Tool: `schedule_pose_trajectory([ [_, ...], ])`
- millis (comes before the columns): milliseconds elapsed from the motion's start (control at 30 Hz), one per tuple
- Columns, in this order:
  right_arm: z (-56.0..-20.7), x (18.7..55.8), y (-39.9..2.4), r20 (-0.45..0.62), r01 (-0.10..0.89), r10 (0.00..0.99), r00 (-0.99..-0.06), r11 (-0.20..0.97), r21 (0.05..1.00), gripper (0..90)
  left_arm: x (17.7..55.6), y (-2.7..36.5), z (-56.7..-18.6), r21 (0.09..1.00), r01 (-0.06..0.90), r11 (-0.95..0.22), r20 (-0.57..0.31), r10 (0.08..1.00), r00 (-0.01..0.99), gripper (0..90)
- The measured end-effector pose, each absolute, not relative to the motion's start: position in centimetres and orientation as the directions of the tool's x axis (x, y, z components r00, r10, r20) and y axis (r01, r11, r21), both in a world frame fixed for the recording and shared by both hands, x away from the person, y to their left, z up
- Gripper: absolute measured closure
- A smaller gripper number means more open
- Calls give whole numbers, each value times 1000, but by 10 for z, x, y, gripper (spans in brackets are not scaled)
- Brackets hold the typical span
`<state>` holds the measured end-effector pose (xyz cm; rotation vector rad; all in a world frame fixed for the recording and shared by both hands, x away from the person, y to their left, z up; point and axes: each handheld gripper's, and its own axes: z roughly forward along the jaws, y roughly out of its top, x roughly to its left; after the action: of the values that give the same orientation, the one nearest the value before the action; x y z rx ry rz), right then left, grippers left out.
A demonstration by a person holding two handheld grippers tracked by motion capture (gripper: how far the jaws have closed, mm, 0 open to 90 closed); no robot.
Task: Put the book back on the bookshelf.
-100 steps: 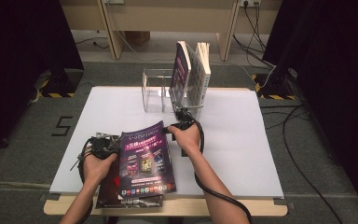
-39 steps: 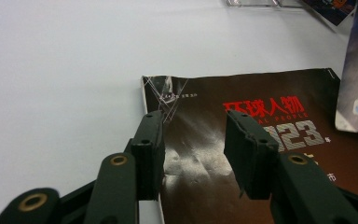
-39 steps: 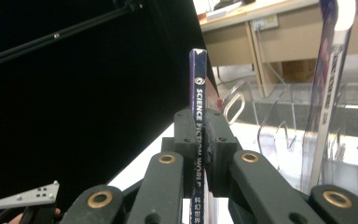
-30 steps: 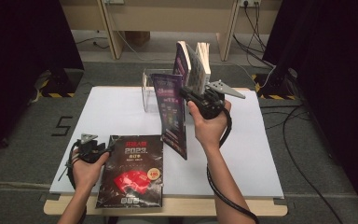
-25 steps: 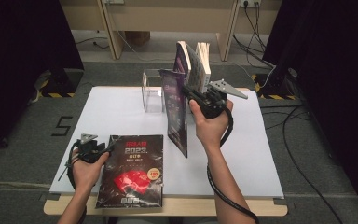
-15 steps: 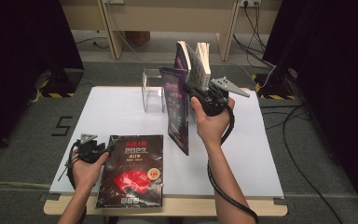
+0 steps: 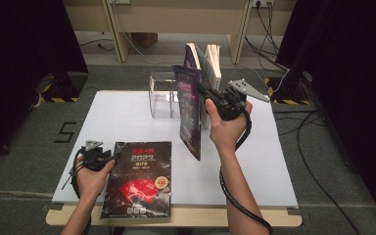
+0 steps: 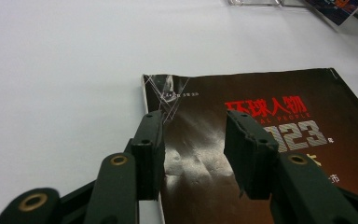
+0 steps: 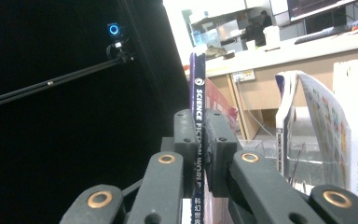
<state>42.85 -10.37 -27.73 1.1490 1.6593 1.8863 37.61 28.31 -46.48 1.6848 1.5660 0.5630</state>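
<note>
My right gripper [image 7: 203, 90] is shut on the spine of a purple magazine [image 7: 189, 110], held upright above the white table near the clear rack [image 7: 162, 94]. In the right gripper view the spine [image 9: 197, 107] reads "SCIENCE FICTION WORLD" and is pinched between the pads of the right gripper [image 9: 199, 154]. A black magazine [image 7: 139, 178] with red "2023" lettering lies flat at the table's front left. My left gripper [image 7: 113, 157] rests at its upper left corner, open. In the left gripper view the left gripper [image 8: 193, 154] straddles the cover [image 8: 270, 135] with a gap between the pads.
Two upright magazines [image 7: 209, 63] stand in the clear rack's right end, seen also as magazines [image 9: 326, 126] beside the held one. The white table board [image 7: 254, 166] ends at a wooden front edge. Cables and black curtains lie around the table.
My right hand has carried the upright purple magazine a little farther toward the rack. The left hand and the black magazine have stayed put.
</note>
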Motion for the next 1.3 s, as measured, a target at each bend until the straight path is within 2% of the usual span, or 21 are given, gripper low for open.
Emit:
schedule_pose_trajectory([
  [1300, -273, 469, -83, 309, 186, 760, -572, -248, 951, 853, 377, 287, -466, 764, 643, 46, -181, 973, 146, 568],
])
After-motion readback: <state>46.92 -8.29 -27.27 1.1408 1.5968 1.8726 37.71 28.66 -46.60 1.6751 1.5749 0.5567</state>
